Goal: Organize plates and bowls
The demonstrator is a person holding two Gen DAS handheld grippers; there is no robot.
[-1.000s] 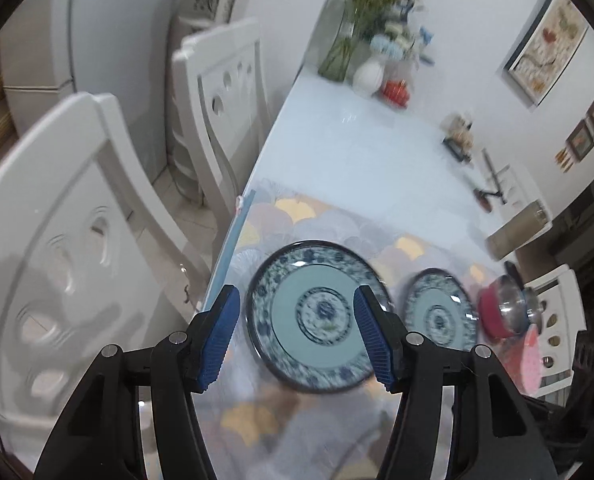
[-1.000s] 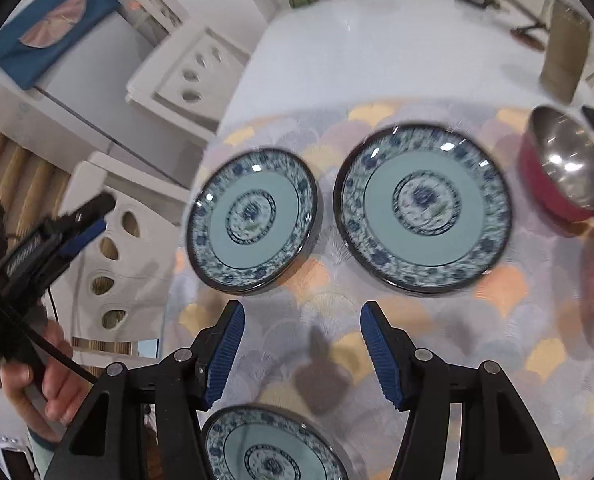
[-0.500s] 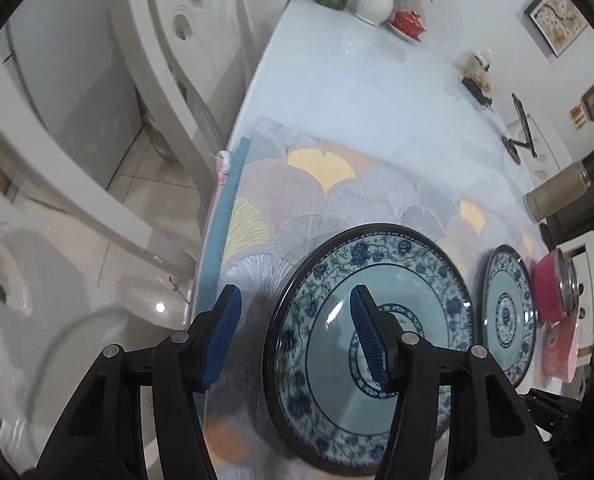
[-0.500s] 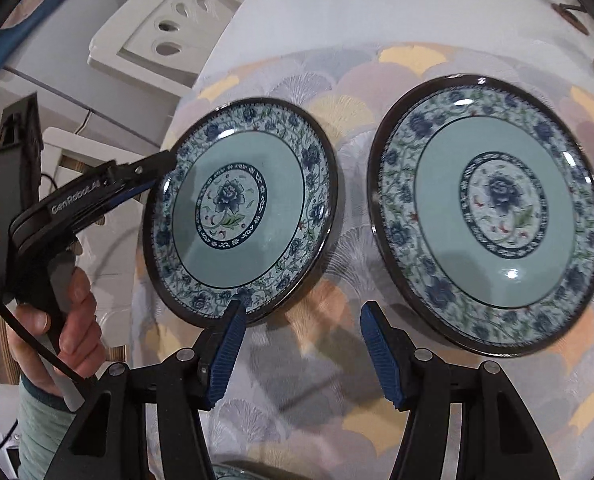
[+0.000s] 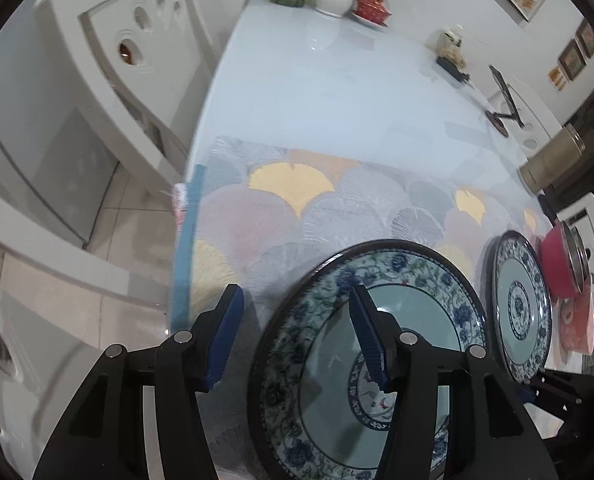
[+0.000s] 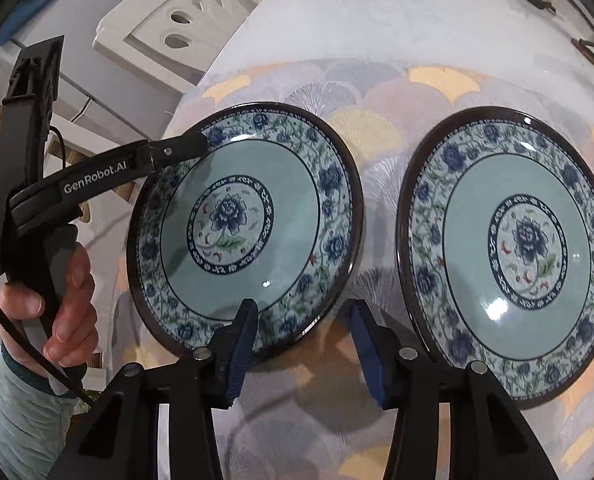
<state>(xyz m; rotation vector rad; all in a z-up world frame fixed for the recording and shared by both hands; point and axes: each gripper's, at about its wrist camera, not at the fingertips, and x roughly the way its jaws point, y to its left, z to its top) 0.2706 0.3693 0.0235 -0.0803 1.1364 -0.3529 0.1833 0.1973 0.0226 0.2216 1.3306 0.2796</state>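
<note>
Since a second ago both hand-held grippers have dropped toward the mat, so the plates now fill both views and each tool straddles the rim of the same plate.

The tabletop [image 5: 337,92] carries a fan-patterned mat [image 5: 297,208], which gives the crockery a soft base. On the mat the left plate [image 6: 241,220] and the right plate [image 6: 509,256] lie flat, side by side and just apart, probably laid out so that one can be stacked on the other. A red bowl [image 5: 557,260] sits beyond the right plate at the mat's far end.

The left hand-held gripper [image 5: 293,336] points steeply down over the left plate's outer edge: one pad hangs over bare mat outside the rim, the other over the plate's well, jaws middling wide and gripping nothing. From the right wrist view its tip lies over the far rim.

The right hand-held gripper [image 6: 303,344] stands at the near rim of that plate. Its jaws are closing; the rim lies between them, one pad over the patterned border, the other outside over the mat, not yet pressing. Taking opposite edges suggests a two-handed lift.
</note>
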